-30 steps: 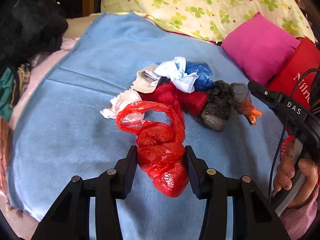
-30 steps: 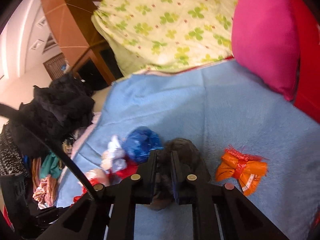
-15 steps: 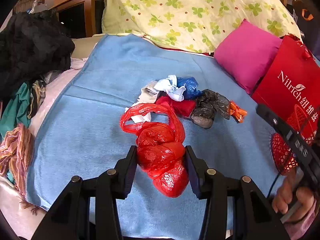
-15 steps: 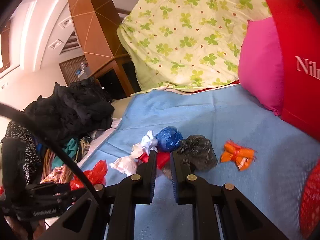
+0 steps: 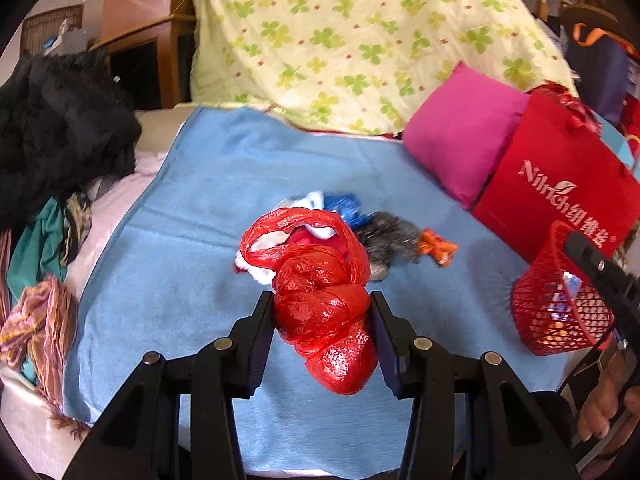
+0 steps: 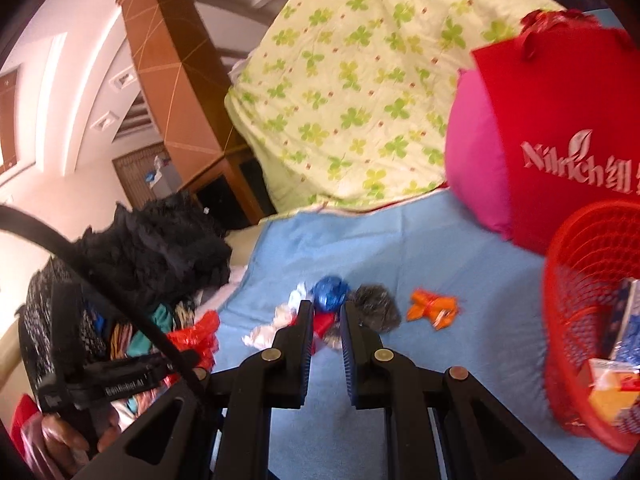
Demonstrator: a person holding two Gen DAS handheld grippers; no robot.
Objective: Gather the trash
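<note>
A: What has the left gripper got?
B: A red bag, clamped between its pads, lifted above the blue blanket.
A: And the right gripper?
B: Nearly closed, nothing in it.
A: The rest of the trash?
B: A pile mid-blanket, an orange wrapper just beside it. The red basket stands at the blanket's right edge.

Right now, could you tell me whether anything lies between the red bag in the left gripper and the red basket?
Nothing visible does. The left gripper holds the red bag, and only bare blue blanket separates it from the red basket.
</note>
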